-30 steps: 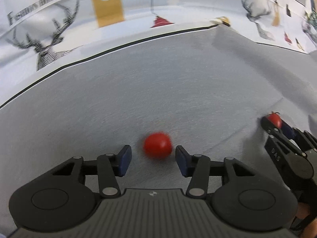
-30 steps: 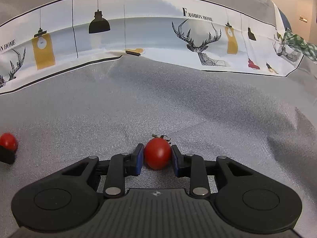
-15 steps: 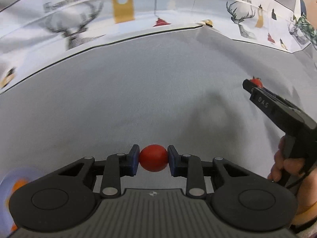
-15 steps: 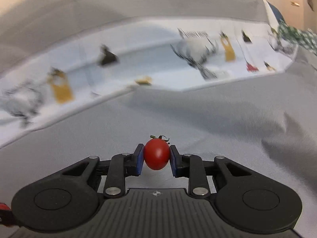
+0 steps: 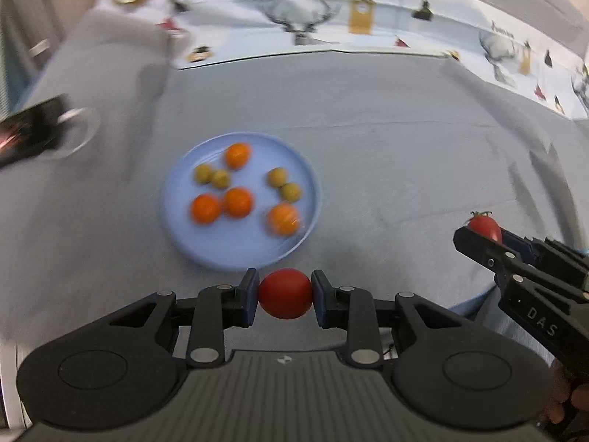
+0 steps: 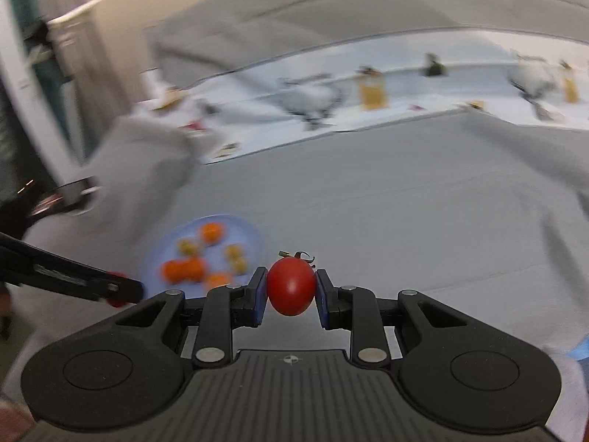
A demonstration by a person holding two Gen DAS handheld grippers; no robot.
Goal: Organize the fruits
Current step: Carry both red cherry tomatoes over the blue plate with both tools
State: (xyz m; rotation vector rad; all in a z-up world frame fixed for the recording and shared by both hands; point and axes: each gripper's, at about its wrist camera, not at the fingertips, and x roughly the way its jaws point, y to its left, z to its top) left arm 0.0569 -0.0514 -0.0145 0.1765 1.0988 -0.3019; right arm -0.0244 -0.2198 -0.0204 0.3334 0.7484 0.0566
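Tomatoes are pinched in both grippers: left gripper [image 5: 285,293], right gripper [image 6: 291,292]. Carry each over the blue plate [image 5: 184,237], lower near its bare rim, then release gently.

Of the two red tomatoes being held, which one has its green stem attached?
The tomato in the right gripper: curled green stem on top. The tomato in the left gripper shows a smooth, bare surface.

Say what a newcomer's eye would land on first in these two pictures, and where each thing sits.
First, the red tomato clamped in the left gripper, low in its view. Next, the stemmed tomato pinched in the right gripper. Beyond them a blue plate on the grey cloth holds orange and green fruits.
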